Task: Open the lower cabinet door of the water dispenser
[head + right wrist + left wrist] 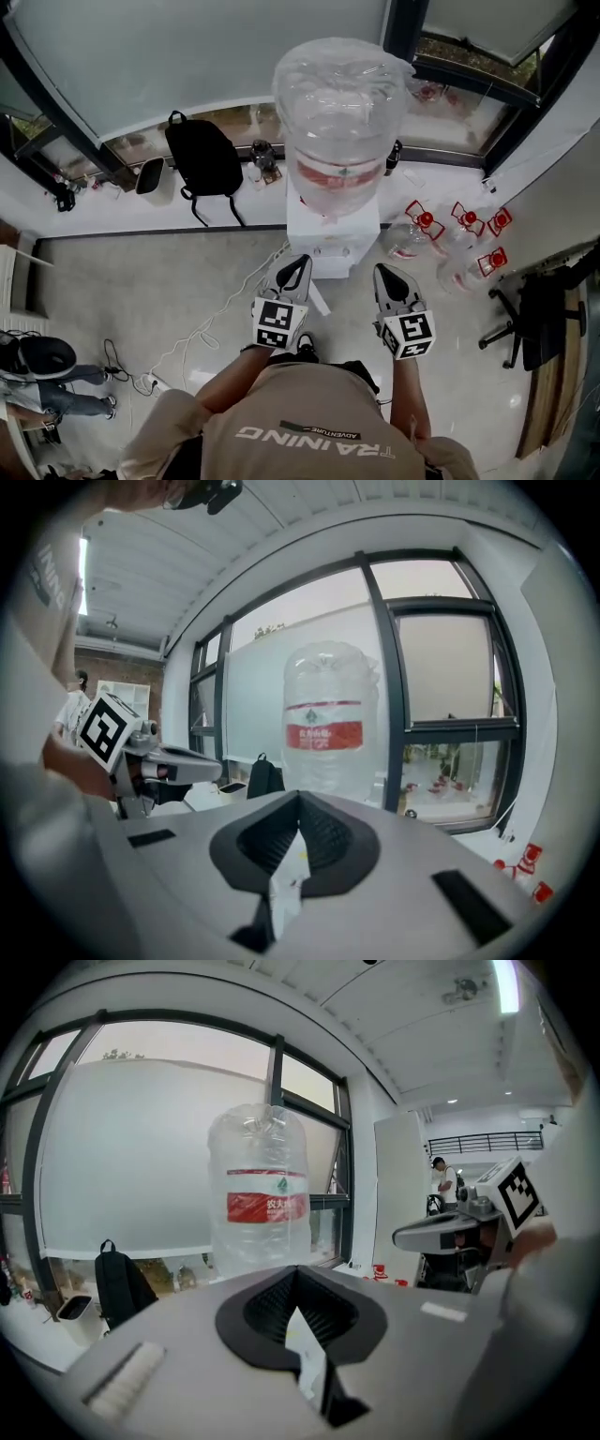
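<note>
The white water dispenser (334,236) stands by the window with a large clear bottle (342,112) on top. Its lower cabinet door is hidden from above; a thin white strip (319,302) juts out at its foot, and I cannot tell whether that is the door. My left gripper (292,272) and right gripper (394,279) are held side by side in front of the dispenser, apart from it, both shut and empty. In the left gripper view the shut jaws (296,1274) point at the bottle (265,1190). The right gripper view shows its shut jaws (300,799) below the bottle (326,722).
A black backpack (204,159) and a small bin (150,176) sit on the window ledge at the left. Several empty red-capped bottles (450,234) lie right of the dispenser. An office chair (544,319) stands at the far right. A cable and power strip (150,382) run across the floor.
</note>
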A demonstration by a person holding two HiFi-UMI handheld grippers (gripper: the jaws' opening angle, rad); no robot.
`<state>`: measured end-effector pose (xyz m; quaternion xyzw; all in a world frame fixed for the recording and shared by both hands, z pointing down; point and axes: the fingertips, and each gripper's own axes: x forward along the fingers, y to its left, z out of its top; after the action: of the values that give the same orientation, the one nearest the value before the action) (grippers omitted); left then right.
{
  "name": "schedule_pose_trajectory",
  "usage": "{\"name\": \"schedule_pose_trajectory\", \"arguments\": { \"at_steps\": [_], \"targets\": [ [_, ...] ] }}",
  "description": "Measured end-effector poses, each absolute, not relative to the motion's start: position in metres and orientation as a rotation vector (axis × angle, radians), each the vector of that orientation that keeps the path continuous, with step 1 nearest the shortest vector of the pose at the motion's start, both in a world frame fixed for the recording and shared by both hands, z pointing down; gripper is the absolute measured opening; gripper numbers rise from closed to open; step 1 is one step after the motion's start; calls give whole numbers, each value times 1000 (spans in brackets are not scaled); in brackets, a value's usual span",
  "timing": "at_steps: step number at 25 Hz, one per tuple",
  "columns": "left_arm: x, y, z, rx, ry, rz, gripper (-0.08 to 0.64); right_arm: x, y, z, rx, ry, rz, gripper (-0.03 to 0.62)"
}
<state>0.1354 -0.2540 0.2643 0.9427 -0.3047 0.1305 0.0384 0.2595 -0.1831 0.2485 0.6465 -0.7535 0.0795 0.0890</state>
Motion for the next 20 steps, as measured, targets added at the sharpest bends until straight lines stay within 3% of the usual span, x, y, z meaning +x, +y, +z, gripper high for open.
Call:
{"name": "schedule_pose_trajectory", "arguments": {
  "at_steps": [20],
  "targets": [
    [144,-264,233,2830,-1094,323,8,290,-204,220,1898,-2314,87,9]
  ]
}}
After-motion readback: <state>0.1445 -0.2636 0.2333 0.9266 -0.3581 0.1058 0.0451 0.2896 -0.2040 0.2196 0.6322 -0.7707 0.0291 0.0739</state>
